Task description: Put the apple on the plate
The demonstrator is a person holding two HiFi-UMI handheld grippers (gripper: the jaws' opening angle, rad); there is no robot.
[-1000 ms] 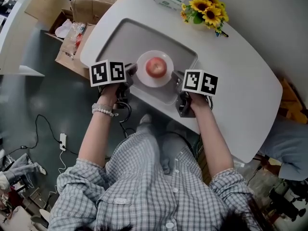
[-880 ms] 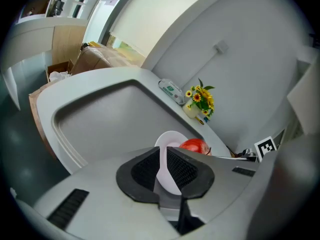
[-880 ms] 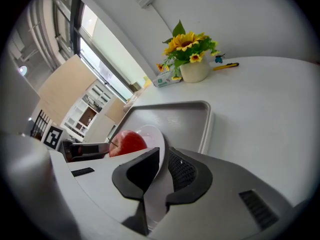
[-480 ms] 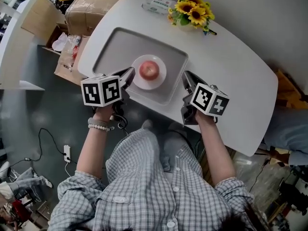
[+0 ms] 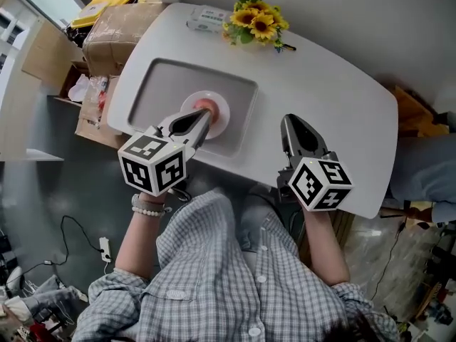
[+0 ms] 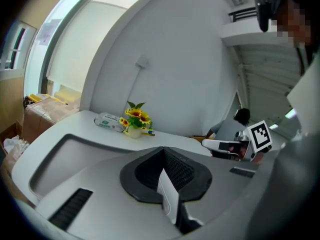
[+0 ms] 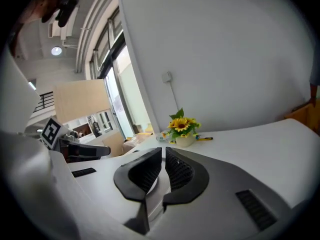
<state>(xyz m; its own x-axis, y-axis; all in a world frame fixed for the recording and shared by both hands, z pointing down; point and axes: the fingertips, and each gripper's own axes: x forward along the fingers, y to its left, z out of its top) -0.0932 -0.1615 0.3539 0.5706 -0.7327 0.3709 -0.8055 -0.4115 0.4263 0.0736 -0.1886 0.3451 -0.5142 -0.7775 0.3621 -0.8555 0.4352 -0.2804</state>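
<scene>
Apple (image 5: 205,105): it sat on the plate (image 5: 221,117) with neither tool gripping it, so I judged the placing step finished.
Left tongs (image 5: 204,116): closed. The jaws had just been closing, and nothing lay between them. They hung in the air at centre-left of the head view, with the tips crossing the plate's near side in the picture.
Right tongs (image 5: 289,119): jaws together and empty. They hung at centre-right over bare table, well apart from the plate.
Apple's place: upper centre-left of the head view, just past the left tips. Only a reddish sliver showed, and the rest was hidden behind those jaws.
Plate: white and round, lying inside the tray (image 5: 157,91).
Tray: a grey sunken panel in the left part of the table (image 5: 342,112).
Sunflowers (image 5: 255,23): at the table's far edge, upper centre, well apart from everything else.
Next move: probably nothing was left to grasp. Both tools needed only to keep clear of the plate's rim so the fruit was not jolted.
</scene>
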